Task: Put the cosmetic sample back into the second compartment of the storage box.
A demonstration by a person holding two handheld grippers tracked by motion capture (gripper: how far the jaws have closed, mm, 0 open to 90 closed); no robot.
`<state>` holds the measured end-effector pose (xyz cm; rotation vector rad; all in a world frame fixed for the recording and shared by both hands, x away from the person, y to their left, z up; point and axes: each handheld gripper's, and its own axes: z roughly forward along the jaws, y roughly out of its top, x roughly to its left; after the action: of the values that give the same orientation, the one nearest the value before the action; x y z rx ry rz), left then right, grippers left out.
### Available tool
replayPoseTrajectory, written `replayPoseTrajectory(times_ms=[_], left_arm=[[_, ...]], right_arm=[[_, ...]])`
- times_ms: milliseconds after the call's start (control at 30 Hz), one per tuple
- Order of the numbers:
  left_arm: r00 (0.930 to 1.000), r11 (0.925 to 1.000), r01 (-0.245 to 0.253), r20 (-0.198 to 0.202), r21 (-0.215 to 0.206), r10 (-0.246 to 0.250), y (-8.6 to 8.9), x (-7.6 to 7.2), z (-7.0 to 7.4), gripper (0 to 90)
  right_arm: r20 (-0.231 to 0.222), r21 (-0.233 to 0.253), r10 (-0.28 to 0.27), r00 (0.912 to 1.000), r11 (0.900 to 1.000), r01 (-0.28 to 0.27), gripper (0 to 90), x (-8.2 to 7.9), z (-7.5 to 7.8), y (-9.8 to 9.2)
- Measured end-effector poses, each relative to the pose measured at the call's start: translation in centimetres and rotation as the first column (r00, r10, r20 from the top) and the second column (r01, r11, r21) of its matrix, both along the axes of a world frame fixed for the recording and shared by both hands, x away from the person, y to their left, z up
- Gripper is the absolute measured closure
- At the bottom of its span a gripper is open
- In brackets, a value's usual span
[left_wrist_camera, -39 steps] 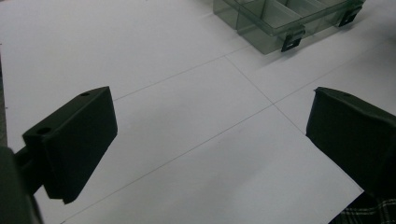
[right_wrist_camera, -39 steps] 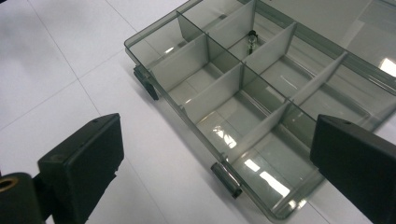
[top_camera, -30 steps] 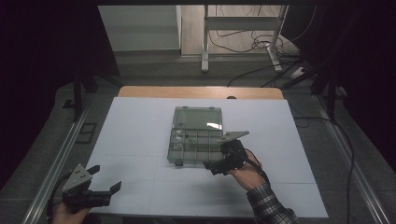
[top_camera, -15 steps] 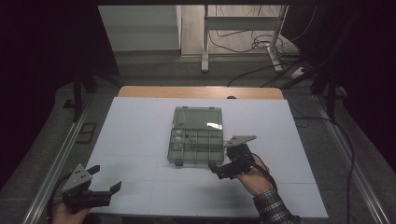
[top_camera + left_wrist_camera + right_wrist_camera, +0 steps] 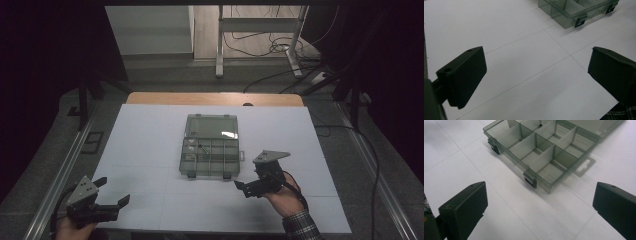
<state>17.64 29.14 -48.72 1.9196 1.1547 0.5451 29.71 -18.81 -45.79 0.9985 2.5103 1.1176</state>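
Lower left, left gripper (image 5: pixel 111 202) jaws wide, empty. Lower right, right gripper (image 5: pixel 248 187) jaws wide, empty, near the box. Frame centre: open plastic box (image 5: pixel 210 150), probably light, stiff, slippery; grab by front latches (image 5: pixel 531 181).

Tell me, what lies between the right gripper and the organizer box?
Nothing: right gripper view shows bare white table between the right gripper and the organizer box.
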Motion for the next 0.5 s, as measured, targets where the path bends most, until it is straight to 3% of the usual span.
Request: replayPoseTrajectory(times_ms=[500], left_arm=[[1.0000,1.0000,-0.001,0.000,0.003,0.001,0.0,0.0,0.0,2.6]], right_arm=[[0.014,-0.001,-0.066,0.9977,0.998,0.066,0.0,-1.8,0.0,-3.3]])
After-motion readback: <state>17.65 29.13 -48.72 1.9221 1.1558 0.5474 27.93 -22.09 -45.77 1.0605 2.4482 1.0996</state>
